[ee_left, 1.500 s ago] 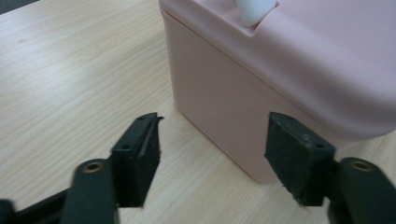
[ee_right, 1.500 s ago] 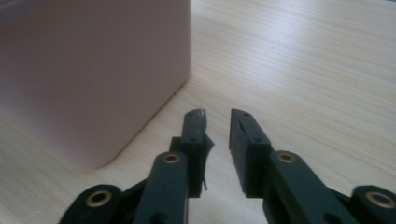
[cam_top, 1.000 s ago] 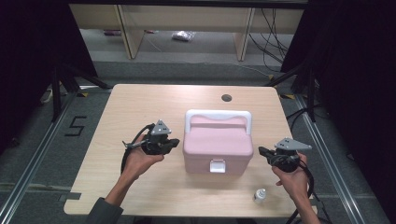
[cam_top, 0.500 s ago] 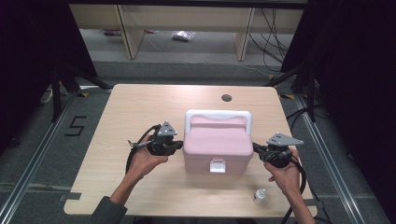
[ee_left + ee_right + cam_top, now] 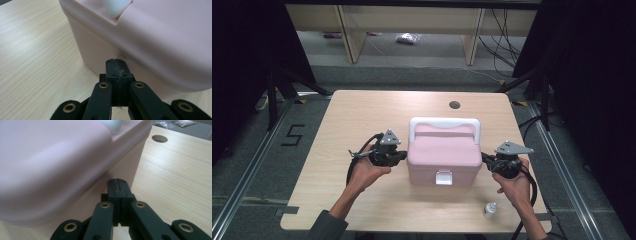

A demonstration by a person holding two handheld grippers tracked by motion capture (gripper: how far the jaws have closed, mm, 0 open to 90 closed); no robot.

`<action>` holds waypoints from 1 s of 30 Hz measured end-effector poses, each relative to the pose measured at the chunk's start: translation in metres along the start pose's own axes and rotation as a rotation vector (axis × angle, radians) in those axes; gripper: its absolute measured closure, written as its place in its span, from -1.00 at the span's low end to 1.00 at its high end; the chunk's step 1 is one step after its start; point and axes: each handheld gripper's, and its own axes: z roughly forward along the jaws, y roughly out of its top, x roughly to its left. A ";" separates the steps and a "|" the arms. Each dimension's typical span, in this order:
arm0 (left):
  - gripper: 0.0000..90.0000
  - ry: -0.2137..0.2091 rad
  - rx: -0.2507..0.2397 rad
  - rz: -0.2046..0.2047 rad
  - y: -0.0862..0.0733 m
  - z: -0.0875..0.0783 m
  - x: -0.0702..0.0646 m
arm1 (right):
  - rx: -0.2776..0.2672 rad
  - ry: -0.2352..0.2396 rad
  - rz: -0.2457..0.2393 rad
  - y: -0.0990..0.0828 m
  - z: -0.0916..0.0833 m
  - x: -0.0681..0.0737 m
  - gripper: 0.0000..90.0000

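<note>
Left claw (image 5: 404, 156): jaws pressed together, nothing between them. In the left gripper view the closed tips sit at the lower wall of the box, just under the overhang of the lid; contact cannot be confirmed.
Box (image 5: 443, 156): pink lidded box, upright at the centre of the counter (image 5: 357, 115). White handle (image 5: 444, 124) lies along the 12 o'clock edge of the lid. White latch (image 5: 442, 177) on the 6 o'clock face appears fastened, lid down.
Right claw (image 5: 485, 158): jaws pressed together, nothing between them. In the right gripper view the tips stand at the box's opposite side wall, below the lid rim; contact again cannot be confirmed.
Bottle (image 5: 490, 210): small white bottle standing at 5 o'clock from the box, near the counter's front edge, apart from both claws.
Hole (image 5: 454, 105): round port in the counter at 12 o'clock from the box.
Step in hand, as judged: the two closed claws bracket the box from 9 and 3 o'clock, seemingly to steady, shift or square it.
Next move, as judged: even inward pressure from both sides, kept low on the walls, so the box neither twists nor tips; the latch remains to be dealt with if opening is intended.
</note>
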 end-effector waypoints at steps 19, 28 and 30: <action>1.00 0.022 0.006 -0.014 -0.015 -0.020 0.016 | 0.026 0.030 -0.063 0.017 0.021 0.019 1.00; 0.86 0.038 0.009 -0.009 -0.014 -0.021 0.023 | 0.037 0.015 -0.088 0.016 0.021 0.017 0.90; 0.81 0.042 0.014 -0.006 -0.013 -0.023 0.025 | 0.043 0.015 -0.077 0.016 0.020 0.016 0.87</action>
